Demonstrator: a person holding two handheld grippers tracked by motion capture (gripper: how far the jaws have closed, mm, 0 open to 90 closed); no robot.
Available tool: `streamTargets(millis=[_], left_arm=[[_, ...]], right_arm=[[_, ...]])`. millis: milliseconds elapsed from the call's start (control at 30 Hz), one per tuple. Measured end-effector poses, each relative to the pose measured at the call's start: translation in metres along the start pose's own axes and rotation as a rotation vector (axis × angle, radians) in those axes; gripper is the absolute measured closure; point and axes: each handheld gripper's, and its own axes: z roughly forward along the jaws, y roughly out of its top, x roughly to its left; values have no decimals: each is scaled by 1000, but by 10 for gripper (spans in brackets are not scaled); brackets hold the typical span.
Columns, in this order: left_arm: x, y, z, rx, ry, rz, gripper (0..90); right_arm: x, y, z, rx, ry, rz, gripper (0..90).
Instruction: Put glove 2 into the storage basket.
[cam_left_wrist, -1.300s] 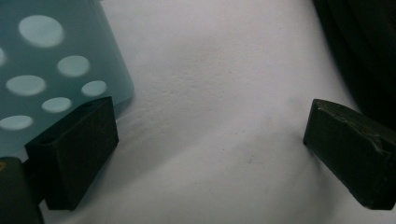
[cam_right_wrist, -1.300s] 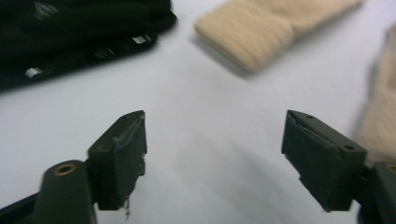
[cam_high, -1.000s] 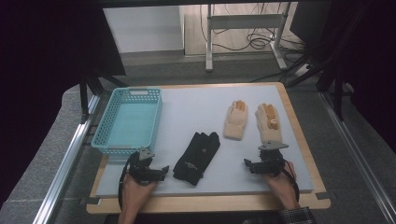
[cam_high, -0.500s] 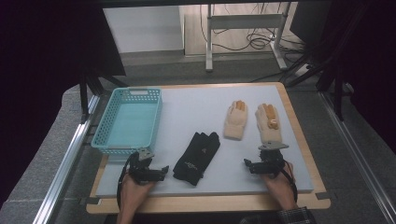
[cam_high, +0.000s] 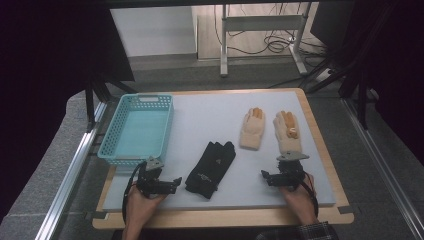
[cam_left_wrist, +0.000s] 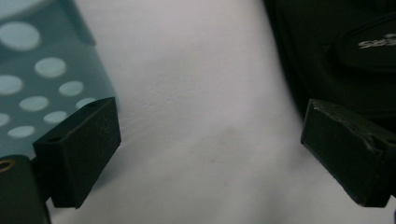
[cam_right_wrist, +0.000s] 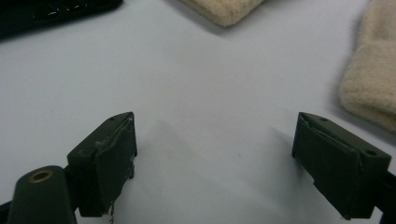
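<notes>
On grey mat (cam_high: 210, 115): left gripper (cam_high: 175, 181) spread wide beside black glove (cam_high: 211, 167); right gripper (cam_high: 263, 175) spread wide near beige glove (cam_high: 287, 131).

A turquoise perforated basket (cam_high: 137, 129) sits empty at the left end of the grey mat (cam_high: 210, 112), which covers a wooden table (cam_high: 225, 219). Beyond the table, a white metal frame (cam_high: 260, 25) stands among loose cables (cam_high: 277, 42) on the floor.
</notes>
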Motion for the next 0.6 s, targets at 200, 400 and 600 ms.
streamTargets(millis=[200, 400, 600], left_arm=[[-17, 17, -5, 0, -33, 38, 49], [-33, 39, -3, 6, -62, 75, 51], [-48, 56, 19, 74, -126, 76, 46]], right_arm=[[0, 0, 0, 0, 0, 0, 136], [0, 0, 0, 0, 0, 0, 135], [0, 0, 0, 0, 0, 0, 135]])
